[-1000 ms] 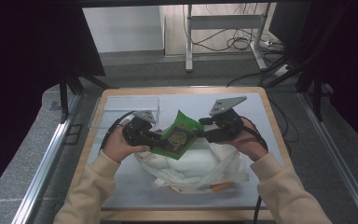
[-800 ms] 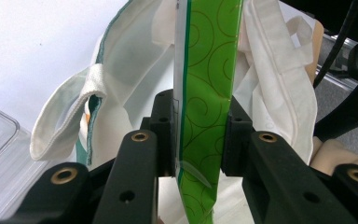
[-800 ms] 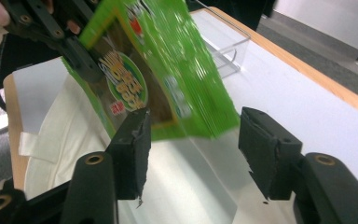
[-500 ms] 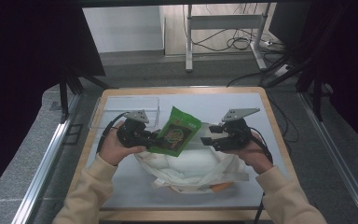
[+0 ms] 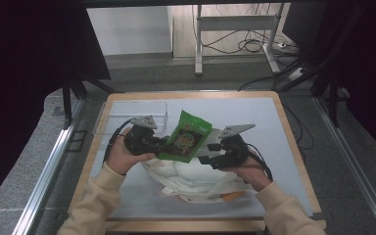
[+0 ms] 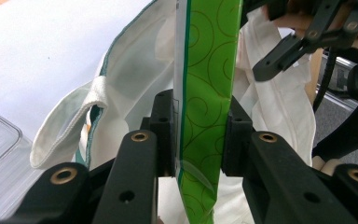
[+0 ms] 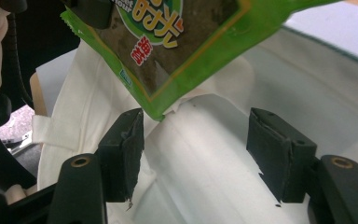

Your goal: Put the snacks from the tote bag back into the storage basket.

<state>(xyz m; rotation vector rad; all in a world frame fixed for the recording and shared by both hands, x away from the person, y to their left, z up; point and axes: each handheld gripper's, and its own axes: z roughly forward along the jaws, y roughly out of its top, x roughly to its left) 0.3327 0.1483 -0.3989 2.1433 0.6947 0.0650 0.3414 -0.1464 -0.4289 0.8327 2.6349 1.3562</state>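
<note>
Tabletop mat [image 5: 254, 110] lies bare beyond green packet [image 5: 186, 137] over bag [image 5: 196, 178].

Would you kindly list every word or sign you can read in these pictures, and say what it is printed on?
"时光" in large yellow characters: on the green snack packet.
"海苔" in red characters: same packet; uncertain, partly blurred.
"...OUR" in white: cut off at the top edge.
Small bluish label near the packet's edge: too small to read.
White cloth bag: no print visible.

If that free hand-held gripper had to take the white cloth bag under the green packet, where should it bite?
Probably the bag's top hem, coming from above. The white cloth bag lies slack and flat on the table, so its folded rim gives thin cloth to pinch. The right hand-held gripper, open, already hangs over it, while the left hand-held gripper clamps the green packet.
</note>
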